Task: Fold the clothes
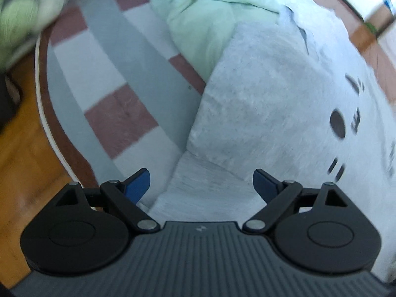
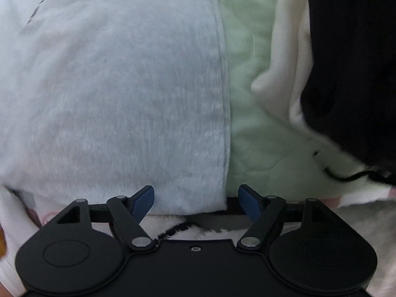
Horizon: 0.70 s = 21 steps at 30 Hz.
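A light grey fleecy garment (image 1: 267,113) with dark print lies on a bed, its sleeve running down between the jaws of my left gripper (image 1: 201,185). That gripper is open, its blue pads wide apart and clear of the cloth. The same grey garment (image 2: 118,94) fills the left of the right wrist view. My right gripper (image 2: 196,201) hangs open over its near right corner, one pad over the grey cloth and one past its edge. Whether the pads touch the fabric I cannot tell.
A pale green quilt (image 1: 203,17) lies beyond the grey garment and shows as a green quilt (image 2: 255,113) on its right. A black garment (image 2: 351,74) on white fleece (image 2: 284,57) is at far right. The checked bedspread (image 1: 118,99) ends at the wooden floor (image 1: 22,163) on the left.
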Available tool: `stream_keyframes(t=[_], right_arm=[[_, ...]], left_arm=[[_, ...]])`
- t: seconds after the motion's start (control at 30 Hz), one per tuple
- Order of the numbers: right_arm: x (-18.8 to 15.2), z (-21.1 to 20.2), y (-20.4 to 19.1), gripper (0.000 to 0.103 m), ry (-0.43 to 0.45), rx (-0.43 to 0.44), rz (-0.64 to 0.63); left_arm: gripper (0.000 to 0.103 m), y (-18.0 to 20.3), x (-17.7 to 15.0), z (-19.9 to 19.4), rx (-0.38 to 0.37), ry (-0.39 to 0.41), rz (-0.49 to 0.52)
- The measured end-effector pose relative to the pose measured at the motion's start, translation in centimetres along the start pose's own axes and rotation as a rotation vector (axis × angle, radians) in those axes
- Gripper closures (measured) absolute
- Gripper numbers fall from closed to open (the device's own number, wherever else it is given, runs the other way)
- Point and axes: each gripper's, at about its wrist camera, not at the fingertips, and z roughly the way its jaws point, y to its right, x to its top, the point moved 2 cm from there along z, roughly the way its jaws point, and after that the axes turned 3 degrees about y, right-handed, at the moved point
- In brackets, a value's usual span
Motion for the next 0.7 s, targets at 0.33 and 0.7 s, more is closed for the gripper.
stream_keyframes(t=[0.33,0.7], right_arm=[[-0.8,-3.7,0.0,0.086,0.184,0.342,0.035],[-0.6,-7.5,-0.4,0.086,0.423,0.311,-0.025]], left_arm=[[0.012,-1.9,-0.2,-0.7,-0.025,0.087,0.026],[0.097,0.3,-2.1,0.5,-0.162,-0.09,0.123]])
